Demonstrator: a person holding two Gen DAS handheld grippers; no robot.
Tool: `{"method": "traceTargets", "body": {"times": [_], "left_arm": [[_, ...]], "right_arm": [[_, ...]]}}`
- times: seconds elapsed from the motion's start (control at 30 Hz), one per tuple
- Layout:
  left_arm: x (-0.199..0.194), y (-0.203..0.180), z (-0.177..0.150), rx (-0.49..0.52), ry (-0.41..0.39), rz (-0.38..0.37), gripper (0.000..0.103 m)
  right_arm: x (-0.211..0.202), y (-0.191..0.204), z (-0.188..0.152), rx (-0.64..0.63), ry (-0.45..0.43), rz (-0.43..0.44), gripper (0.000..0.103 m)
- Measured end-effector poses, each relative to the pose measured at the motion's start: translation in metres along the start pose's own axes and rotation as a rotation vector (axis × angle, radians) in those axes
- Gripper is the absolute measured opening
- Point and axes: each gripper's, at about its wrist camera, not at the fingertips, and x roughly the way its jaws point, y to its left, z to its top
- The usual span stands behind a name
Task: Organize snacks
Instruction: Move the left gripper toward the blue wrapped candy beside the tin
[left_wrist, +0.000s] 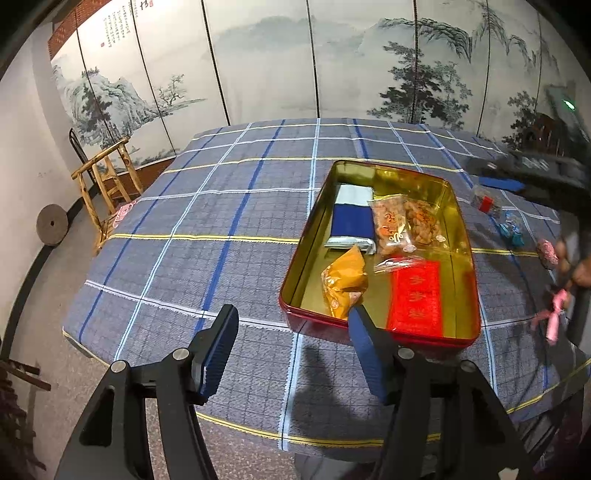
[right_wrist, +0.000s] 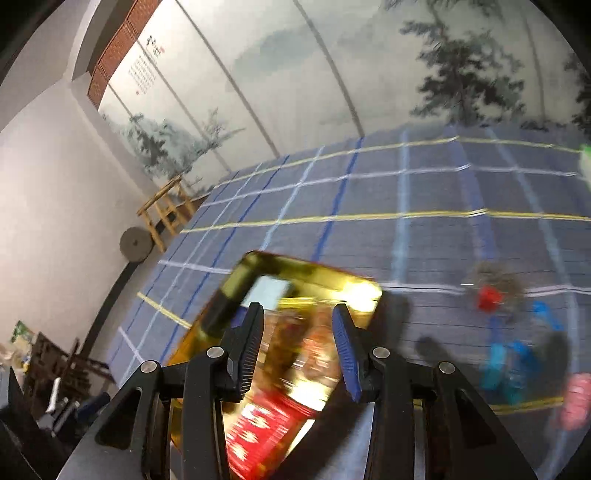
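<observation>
Gold-lined, the red tin (left_wrist: 380, 258) was set on the checked tablecloth (left_wrist: 221, 221), with a blue packet (left_wrist: 351, 218), an orange packet (left_wrist: 345, 282) and a red packet (left_wrist: 415, 299) inside. Loose sweets (left_wrist: 511, 229) were scattered to its right. The left gripper (left_wrist: 291, 332) was held apart and empty at the tin's near rim; the right gripper (right_wrist: 297, 325) was seen parted and empty above the blurred tin

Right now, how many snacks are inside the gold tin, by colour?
Blue-and-white packet: 1
Clear bags of brown snacks: 2
Orange packet: 1
Red packet: 1
Total in the tin: 5
</observation>
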Motion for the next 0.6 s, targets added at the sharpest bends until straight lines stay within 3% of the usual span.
{"method": "traceTargets", "body": {"times": [0.23,0.37,0.6], "left_arm": [[-0.012,-0.016,0.004,0.036,-0.028,0.012,0.064],[-0.018,-0.032,0.006,0.068,-0.037,0.010,0.064],[-0.030,-0.070,0.012,0.143,-0.066,0.009,0.067]], "right_arm": [[-0.062,-0.045,-0.037,-0.053,-0.054,-0.163,0.047],[-0.097,-0.088,-0.059,-0.065,-0.073,-0.303,0.050],[-0.143,-0.168,-0.075,0.026,-0.098,-0.458,0.052]]}}
